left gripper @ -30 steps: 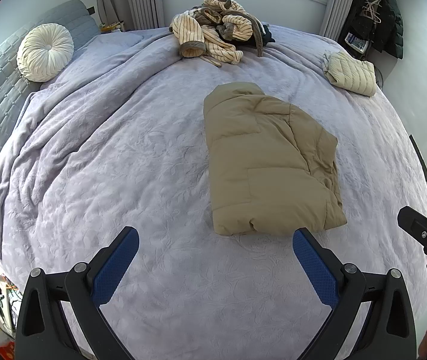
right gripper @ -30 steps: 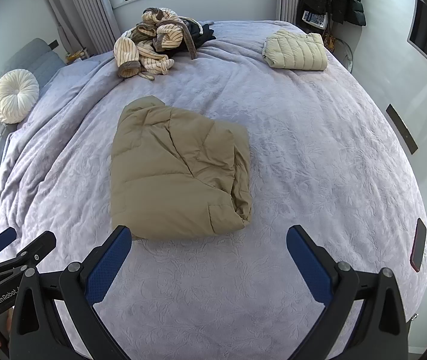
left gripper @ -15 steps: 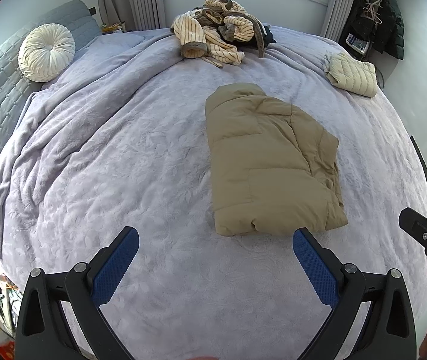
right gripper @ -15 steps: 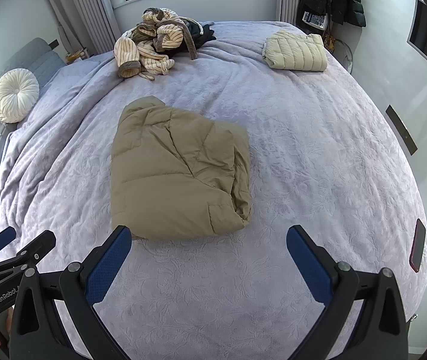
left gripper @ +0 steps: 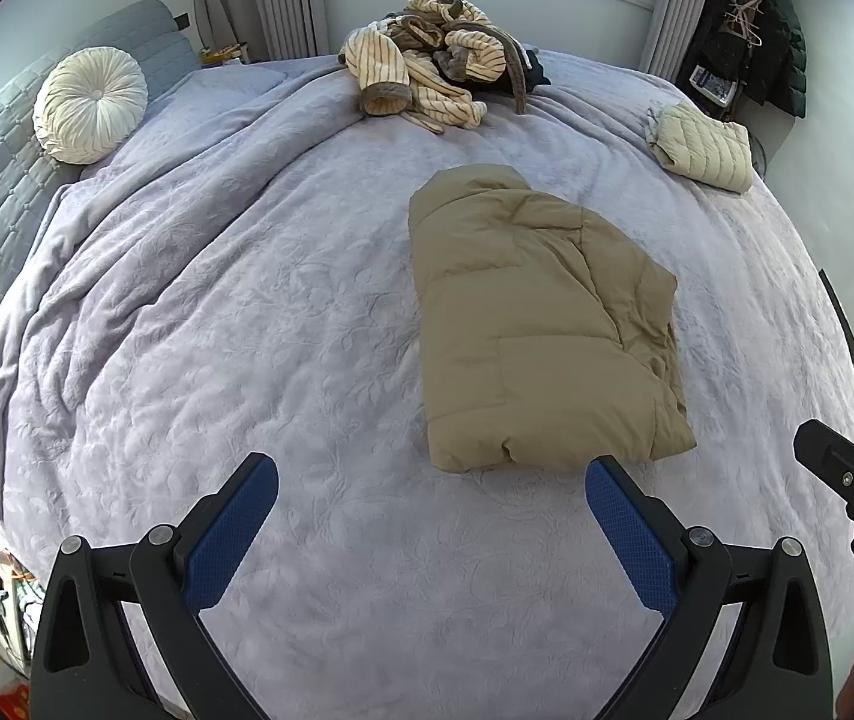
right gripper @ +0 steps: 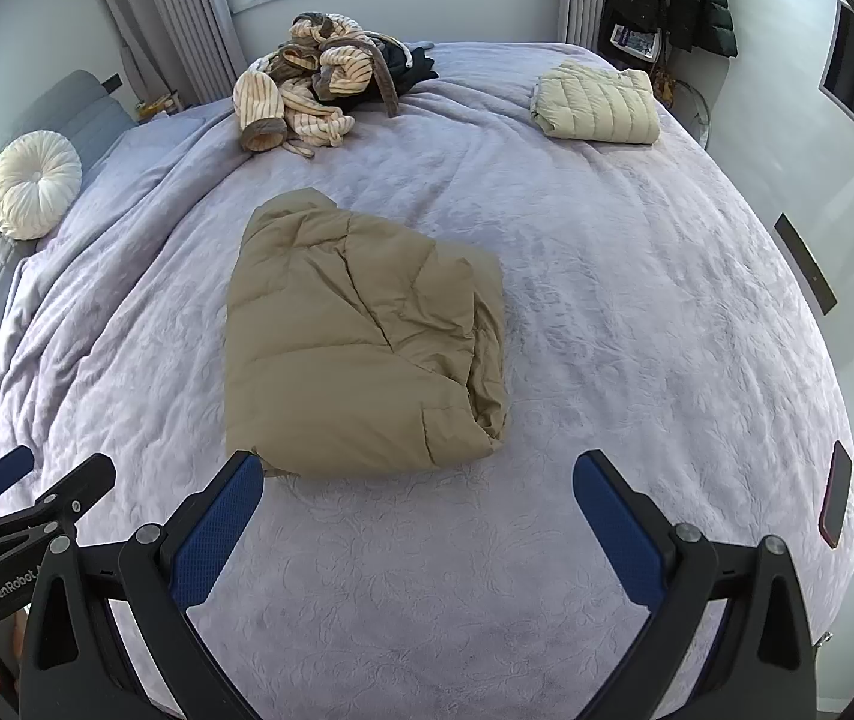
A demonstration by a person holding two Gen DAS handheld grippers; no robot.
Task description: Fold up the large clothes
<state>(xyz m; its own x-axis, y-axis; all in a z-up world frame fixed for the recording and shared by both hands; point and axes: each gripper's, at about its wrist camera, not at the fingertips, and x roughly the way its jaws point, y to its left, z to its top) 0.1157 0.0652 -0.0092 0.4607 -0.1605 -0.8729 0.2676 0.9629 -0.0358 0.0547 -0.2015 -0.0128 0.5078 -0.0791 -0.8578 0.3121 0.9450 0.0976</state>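
A tan puffer jacket (left gripper: pixel 535 324) lies folded into a thick block in the middle of the lilac bed cover (left gripper: pixel 216 330); it also shows in the right wrist view (right gripper: pixel 354 342). My left gripper (left gripper: pixel 427 516) is open and empty, held just short of the jacket's near edge. My right gripper (right gripper: pixel 420 522) is open and empty, also just short of that edge. The right gripper shows at the right edge of the left wrist view (left gripper: pixel 853 480), and the left gripper at the left edge of the right wrist view (right gripper: pixel 30 504).
A pile of striped cream clothes (left gripper: pixel 433 78) lies at the far side of the bed (right gripper: pixel 312 96). A folded cream quilted jacket (left gripper: pixel 703 147) sits far right (right gripper: pixel 598 102). A round white cushion (left gripper: pixel 90 102) rests by the headboard. A phone (right gripper: pixel 835 495) lies at the bed's right edge.
Both grippers have edged slightly forward toward the jacket; the jacket and other clothes have not moved.
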